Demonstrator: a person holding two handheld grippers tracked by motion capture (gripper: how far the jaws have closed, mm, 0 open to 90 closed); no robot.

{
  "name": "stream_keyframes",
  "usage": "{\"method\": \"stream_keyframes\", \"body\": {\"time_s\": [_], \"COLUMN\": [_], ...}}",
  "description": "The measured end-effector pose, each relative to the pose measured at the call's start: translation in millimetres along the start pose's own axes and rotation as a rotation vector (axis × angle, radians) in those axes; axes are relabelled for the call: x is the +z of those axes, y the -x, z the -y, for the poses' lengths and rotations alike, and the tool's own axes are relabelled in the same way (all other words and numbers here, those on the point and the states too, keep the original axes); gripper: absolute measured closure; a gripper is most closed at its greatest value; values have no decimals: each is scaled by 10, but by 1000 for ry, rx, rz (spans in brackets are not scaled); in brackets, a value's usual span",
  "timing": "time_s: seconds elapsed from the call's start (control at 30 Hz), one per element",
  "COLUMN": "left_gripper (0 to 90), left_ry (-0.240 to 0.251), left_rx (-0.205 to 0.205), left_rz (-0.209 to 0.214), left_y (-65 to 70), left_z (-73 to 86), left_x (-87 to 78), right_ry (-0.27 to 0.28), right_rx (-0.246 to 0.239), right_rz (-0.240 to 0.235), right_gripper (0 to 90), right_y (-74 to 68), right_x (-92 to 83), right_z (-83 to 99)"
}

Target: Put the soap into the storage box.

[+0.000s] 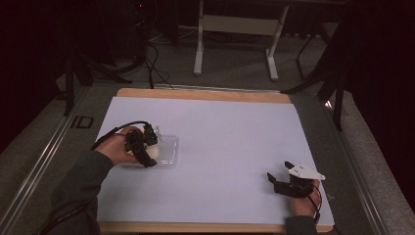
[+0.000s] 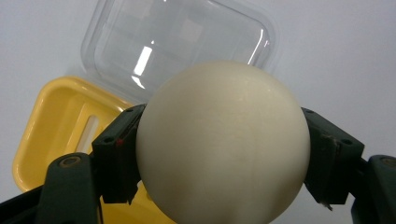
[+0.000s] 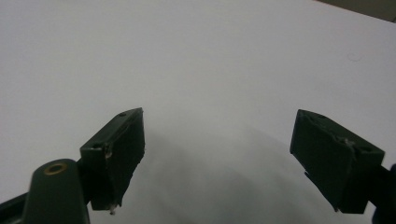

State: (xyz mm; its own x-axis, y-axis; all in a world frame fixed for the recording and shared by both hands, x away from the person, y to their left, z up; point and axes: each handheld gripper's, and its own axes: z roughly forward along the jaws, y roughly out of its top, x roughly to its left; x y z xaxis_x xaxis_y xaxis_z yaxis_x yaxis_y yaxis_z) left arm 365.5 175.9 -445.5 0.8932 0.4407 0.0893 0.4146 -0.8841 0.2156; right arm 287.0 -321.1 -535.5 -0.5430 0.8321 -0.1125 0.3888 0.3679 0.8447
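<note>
We are holding a cream-white ball (image 2: 223, 140) in the left hand-held gripper (image 2: 224, 154); its two jaws are clamping the ball on both sides, near its widest part, so the grasp is looking firm. In the high view the left hand-held gripper (image 1: 142, 146) is hanging over the left part of the desk (image 1: 235, 137), just above a clear plastic container (image 1: 166, 152). In the left gripper view we are seeing this clear plastic container (image 2: 182, 42) behind the ball, and a yellow tray (image 2: 60, 126) beside it, touching or overlapping its edge; we cannot tell which of the two is lying on top.

We judge that the step in hand is bringing the ball down into one of these two boxes. To do it well, we are thinking to keep the ball centred over the chosen cavity, to lower it slowly until it is almost resting on the bottom, and only then to loosen the jaws, because a ball is rolling away easily and the light plastic could be sliding on the smooth white sheet.

The right hand-held gripper (image 3: 233, 163) is standing wide apart with nothing between its jaws, and it is resting near the right front corner of the desk (image 1: 293, 183), well apart from the boxes.

For writing, we are reading only two pale letters, maybe "ID" (image 1: 81, 122), on the dark floor left of the desk; the ball and the boxes are carrying no label that we can read.
</note>
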Motion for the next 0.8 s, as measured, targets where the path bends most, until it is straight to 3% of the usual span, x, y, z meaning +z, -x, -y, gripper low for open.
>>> {"method": "stream_keyframes", "body": {"time_s": [0.8], "left_gripper": [256], "left_ry": [8], "left_rx": [-102], "left_rz": [-12], "left_y": [-182], "left_z": [152], "left_x": [29], "right_ry": [0], "right_rx": [-2], "right_rz": [0], "right_gripper": [177], "right_y": [-2], "right_x": [0], "right_z": [0]}}
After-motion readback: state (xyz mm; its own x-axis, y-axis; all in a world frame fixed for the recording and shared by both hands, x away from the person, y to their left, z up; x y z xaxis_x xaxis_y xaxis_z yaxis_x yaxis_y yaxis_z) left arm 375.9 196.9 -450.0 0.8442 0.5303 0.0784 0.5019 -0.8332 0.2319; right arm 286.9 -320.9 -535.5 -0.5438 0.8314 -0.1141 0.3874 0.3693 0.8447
